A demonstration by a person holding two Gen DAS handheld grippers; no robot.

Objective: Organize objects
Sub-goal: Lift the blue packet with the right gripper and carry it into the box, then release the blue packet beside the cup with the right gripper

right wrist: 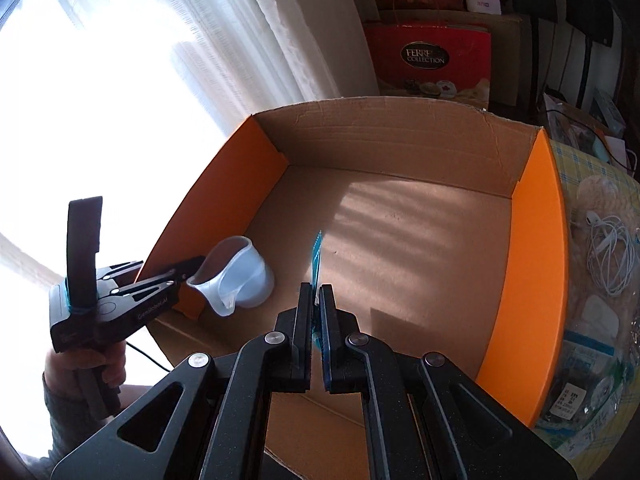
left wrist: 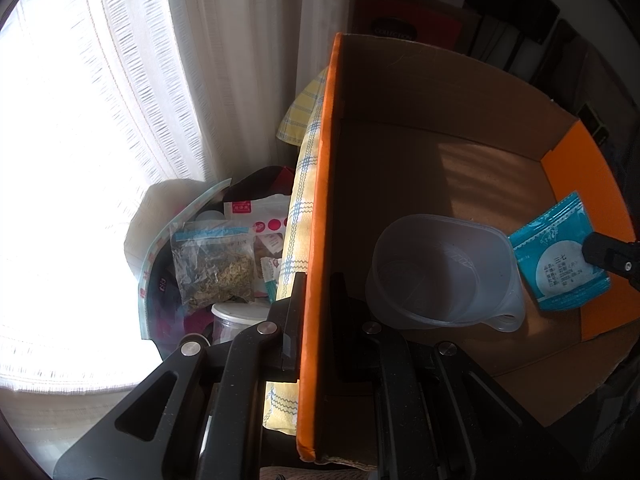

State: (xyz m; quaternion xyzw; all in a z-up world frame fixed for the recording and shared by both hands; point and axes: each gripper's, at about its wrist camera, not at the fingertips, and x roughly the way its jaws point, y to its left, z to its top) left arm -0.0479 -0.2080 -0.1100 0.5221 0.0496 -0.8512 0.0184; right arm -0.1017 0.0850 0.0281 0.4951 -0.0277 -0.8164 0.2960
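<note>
Over at about 9 o'clock in my left wrist view there's a heap of stuff waiting outside the box: a zip bag of dried herbs [left wrist: 214,266], a white-and-red snack pouch [left wrist: 262,222] behind it, and a white-lidded jar [left wrist: 240,316] underneath, all sitting by the curtain [left wrist: 224,72]. My guess is that's the pile I have yet to sort.

My left claw [left wrist: 314,320] is clenched on the orange side wall of the cardboard box [left wrist: 320,200], one finger outside, one inside. I'm pinning it there, I think, so the box doesn't slide while the other hand loads it. From the right wrist view that claw sits at 9 o'clock, with my hand [right wrist: 86,368] gripping the handle below.

Inside the box, just right of that wall, a clear plastic measuring cup [left wrist: 444,272] lies tipped on its side, spout toward me, already in.

Next, toward 3 o'clock in the left view, the blue sachet [left wrist: 560,252] with its round white label. My right claw [right wrist: 318,308] is clamped on its lower edge, so from that camera it's edge-on, a thin blue sliver. It looks to be hanging over the box floor near the right wall, apart from the cup; I can't tell if it's touching down.

Outside the box at 3 o'clock, on the checked tabletop cloth [right wrist: 580,168], are tangled white earphones [right wrist: 608,248].
</note>
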